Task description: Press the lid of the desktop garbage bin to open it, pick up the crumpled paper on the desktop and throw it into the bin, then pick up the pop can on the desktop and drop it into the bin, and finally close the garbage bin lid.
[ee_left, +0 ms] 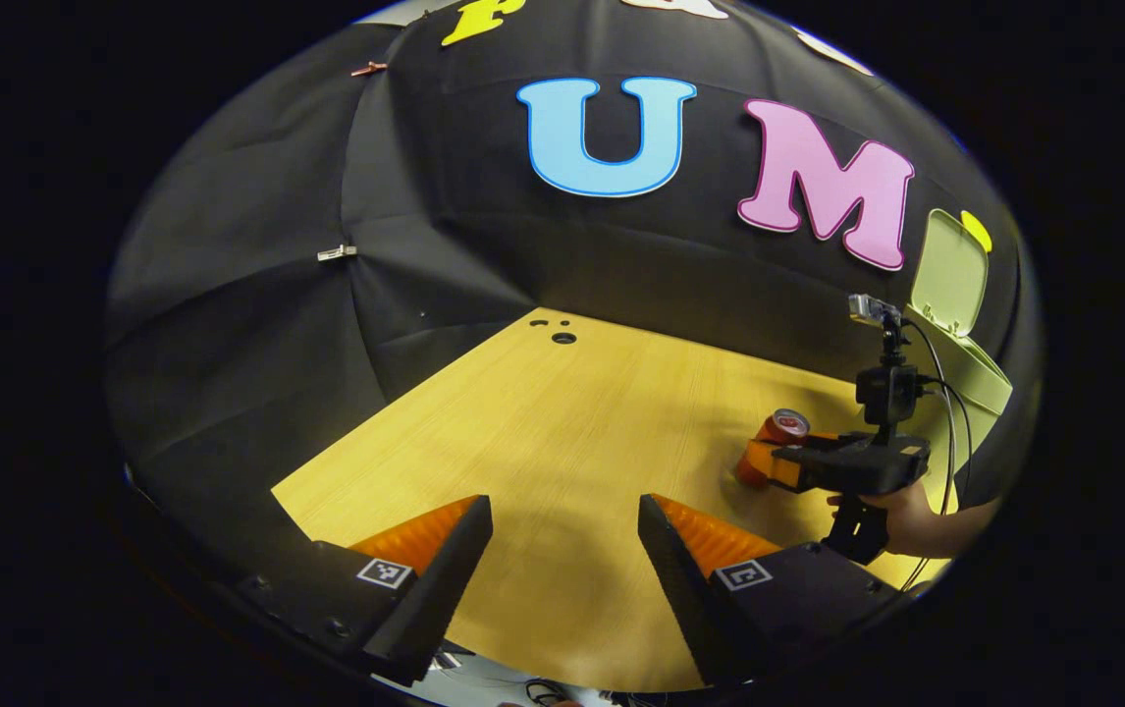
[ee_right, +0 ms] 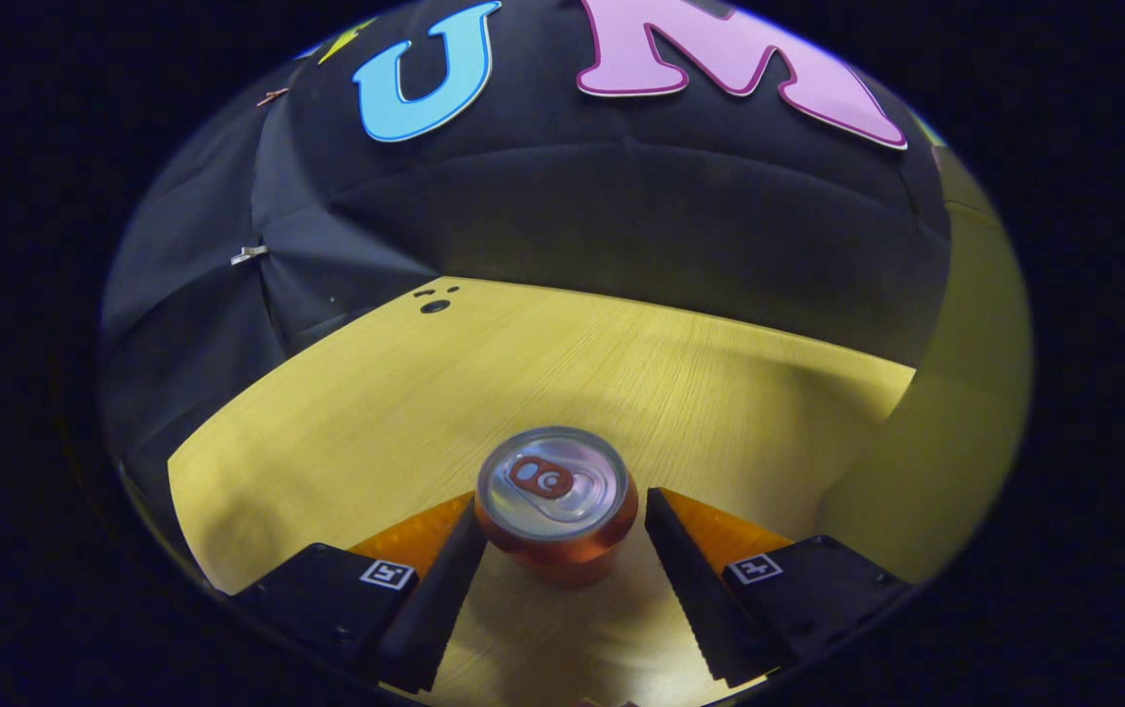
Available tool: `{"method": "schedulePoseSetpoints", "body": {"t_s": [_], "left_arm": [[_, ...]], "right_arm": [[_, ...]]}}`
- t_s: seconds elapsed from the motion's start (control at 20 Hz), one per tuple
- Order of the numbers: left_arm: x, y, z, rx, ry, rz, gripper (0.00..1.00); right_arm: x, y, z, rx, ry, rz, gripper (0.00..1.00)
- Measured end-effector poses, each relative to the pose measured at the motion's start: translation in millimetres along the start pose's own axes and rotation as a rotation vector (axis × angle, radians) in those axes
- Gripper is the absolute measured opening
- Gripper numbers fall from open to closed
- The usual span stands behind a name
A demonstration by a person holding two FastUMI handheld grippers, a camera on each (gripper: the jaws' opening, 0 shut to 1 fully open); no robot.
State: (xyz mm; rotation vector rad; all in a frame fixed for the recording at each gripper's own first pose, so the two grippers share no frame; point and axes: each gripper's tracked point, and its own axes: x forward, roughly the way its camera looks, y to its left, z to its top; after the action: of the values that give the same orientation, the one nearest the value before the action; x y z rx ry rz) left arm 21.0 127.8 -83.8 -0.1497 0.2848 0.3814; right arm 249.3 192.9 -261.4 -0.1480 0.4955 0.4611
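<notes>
The pale green plastic garbage bin (ee_left: 960, 368) is being kept open, its lid (ee_left: 950, 273) raised. Beside the bin, the upright orange aluminium pop can (ee_right: 556, 506) is being straddled on the wooden counter (ee_right: 376, 412) by the spread, not yet touching right hand-held gripper (ee_right: 562, 550). The left hand-held gripper (ee_left: 564, 545) is being held spread, well apart from the bin. Dropping the can and closing the lid seem left.

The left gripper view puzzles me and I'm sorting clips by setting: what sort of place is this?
Most likely a staged recording booth, not a lived-in room: black cloth wall pinned with clips, a bare wooden desktop, and only task props, a pop can and an open-lidded garbage bin.
</notes>
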Motion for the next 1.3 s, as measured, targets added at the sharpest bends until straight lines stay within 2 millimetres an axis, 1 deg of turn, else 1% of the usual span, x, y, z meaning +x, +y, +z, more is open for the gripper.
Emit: {"method": "schedulePoseSetpoints", "body": {"t_s": [0.05, 0.1, 0.15, 0.2, 0.25, 0.35, 0.45, 0.55, 0.75, 0.8, 0.85, 0.9, 0.95, 1.1, 1.2, 1.3], "left_arm": [[-0.3, -3.4, -1.6, -0.007, 0.004, -0.002, 0.96], [-1.1, -6.7, -2.7, -0.013, 0.005, -0.007, 0.96], [-1.7, -11.4, -3.7, -0.018, 0.006, -0.015, 0.96], [-1.6, -15.2, -5.5, -0.021, 0.009, -0.022, 0.96], [-2.0, -18.7, -6.5, -0.023, 0.014, -0.028, 0.96], [-5.7, -25.8, -8.1, -0.025, 0.028, -0.043, 0.96], [-13.7, -36.1, -3.7, -0.024, 0.02, -0.075, 0.96], [-19.3, -42.7, -1.6, 0.001, 0.01, -0.102, 0.96], [-32.8, -45.0, 0.4, 0.07, -0.019, -0.121, 0.96], [-36.6, -46.0, -1.4, 0.076, -0.021, -0.129, 0.96], [-41.8, -47.3, -1.5, 0.074, -0.026, -0.141, 0.96], [-46.7, -49.1, -1.6, 0.069, -0.032, -0.154, 0.96], [-51.6, -50.1, -1.9, 0.064, -0.036, -0.166, 0.96], [-65.0, -47.8, -2.7, 0.057, -0.053, -0.196, 0.96], [-72.7, -42.9, -8.4, 0.052, -0.061, -0.209, 0.96], [-80.5, -37.6, -10.6, 0.035, -0.069, -0.22, 0.96]], "right_arm": [[1.4, -2.1, 1.1, 0.001, -0.001, -0.002, 0.99], [3.3, -2.0, 1.8, 0.007, -0.003, 0.003, 0.94], [2.5, 0.7, 1.5, 0.012, -0.003, 0.015, 0.99], [0.4, 0.6, 1.9, 0.004, -0.004, 0.008, 0.92], [-1.0, 2.8, 2.3, -0.005, -0.006, 0.017, 0.83], [-10.0, 7.8, 7.6, -0.027, -0.017, 0.034, 0.83], [-23.0, 13.8, 15.9, -0.057, -0.034, 0.052, 0.83], [-40.7, 14.5, 29.4, -0.092, -0.062, 0.058, 0.83], [-80.4, 14.2, 59.2, -0.107, -0.114, 0.064, 0.83], [-90.5, 12.4, 66.8, -0.111, -0.127, 0.055, 0.87], [-102.2, 11.0, 75.0, -0.117, -0.144, 0.046, 0.87], [-112.9, 9.9, 82.8, -0.118, -0.158, 0.038, 0.83], [-124.3, 9.8, 89.9, -0.116, -0.174, 0.03, 0.83], [-156.4, 11.1, 113.5, -0.113, -0.217, 0.007, 0.83], [-177.4, 14.4, 129.5, -0.115, -0.235, 0.0, 0.83], [-201.1, 14.5, 150.9, -0.127, -0.278, -0.017, 0.83]]}}
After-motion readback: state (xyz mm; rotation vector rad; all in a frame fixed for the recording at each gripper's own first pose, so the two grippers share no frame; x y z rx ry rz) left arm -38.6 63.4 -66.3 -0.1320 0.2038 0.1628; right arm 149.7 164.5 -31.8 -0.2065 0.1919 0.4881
